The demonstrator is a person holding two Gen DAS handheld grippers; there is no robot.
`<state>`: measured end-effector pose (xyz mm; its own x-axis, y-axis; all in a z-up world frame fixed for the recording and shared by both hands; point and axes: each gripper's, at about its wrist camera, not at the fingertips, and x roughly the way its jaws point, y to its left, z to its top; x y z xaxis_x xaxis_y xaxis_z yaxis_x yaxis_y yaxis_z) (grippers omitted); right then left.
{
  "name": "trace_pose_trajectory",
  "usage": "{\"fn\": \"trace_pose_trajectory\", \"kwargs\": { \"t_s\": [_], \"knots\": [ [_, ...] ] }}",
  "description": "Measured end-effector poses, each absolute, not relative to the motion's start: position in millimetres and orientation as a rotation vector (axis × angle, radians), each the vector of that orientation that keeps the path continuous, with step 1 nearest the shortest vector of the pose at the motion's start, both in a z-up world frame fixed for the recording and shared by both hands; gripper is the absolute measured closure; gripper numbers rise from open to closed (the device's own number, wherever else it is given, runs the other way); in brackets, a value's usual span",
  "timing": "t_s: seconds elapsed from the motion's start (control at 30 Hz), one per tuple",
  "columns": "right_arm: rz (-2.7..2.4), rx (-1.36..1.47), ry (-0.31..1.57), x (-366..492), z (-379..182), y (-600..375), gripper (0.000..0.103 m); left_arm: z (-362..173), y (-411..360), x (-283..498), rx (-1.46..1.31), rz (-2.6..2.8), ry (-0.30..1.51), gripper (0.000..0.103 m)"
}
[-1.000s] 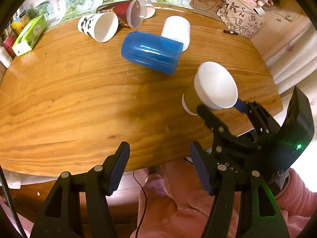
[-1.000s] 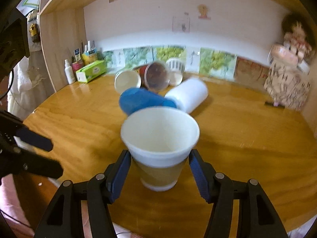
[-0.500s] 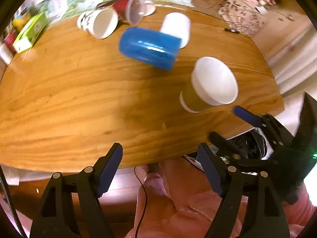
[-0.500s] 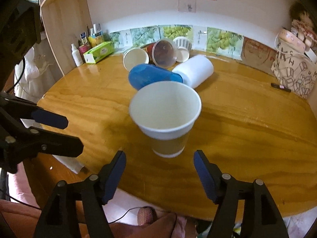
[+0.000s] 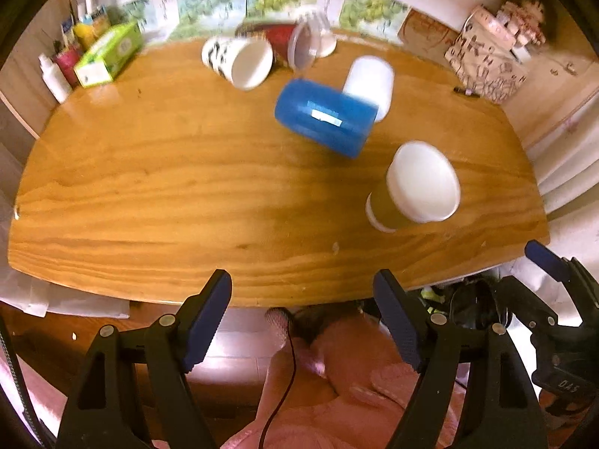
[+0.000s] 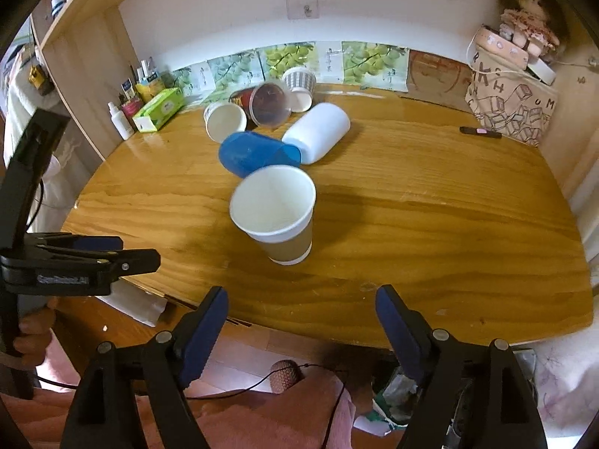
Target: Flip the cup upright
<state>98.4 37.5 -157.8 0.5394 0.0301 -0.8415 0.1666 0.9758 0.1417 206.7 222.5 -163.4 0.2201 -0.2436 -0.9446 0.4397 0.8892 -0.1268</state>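
A brown paper cup (image 6: 279, 213) with a white inside stands upright on the wooden table (image 6: 430, 224); it also shows in the left wrist view (image 5: 413, 187) at the right. My right gripper (image 6: 301, 325) is open and empty, pulled back past the table's front edge, apart from the cup. My left gripper (image 5: 301, 307) is open and empty, also off the front edge. The right gripper shows in the left wrist view (image 5: 554, 280) at the lower right.
Several cups lie on their sides behind: a blue one (image 6: 254, 151), a white one (image 6: 318, 133), a patterned one (image 5: 239, 60), a red one with clear lid (image 6: 264, 104). A green tissue box (image 6: 159, 108) and bottles stand at back left, a printed bag (image 6: 509, 101) at back right.
My right gripper let go of the brown cup, opened wide and drew back off the table. The cup stays standing. My left gripper also drew back a little.
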Motion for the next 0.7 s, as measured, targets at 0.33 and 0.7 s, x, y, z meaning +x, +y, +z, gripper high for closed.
{"fn": "trace_pose_trajectory", "kwargs": {
  "t_s": [0.33, 0.7],
  "knots": [
    [-0.097, 0.377, 0.979, 93.6, -93.5, 15.9, 0.021, -90.8, 200.5, 191.5, 0.158, -0.464, 1.130, 0.020],
    [-0.140, 0.361, 0.798, 68.6, -24.8, 12.3, 0.019, -14.8, 196.0, 162.2, 0.122, -0.398, 0.866, 0.015]
  ]
}}
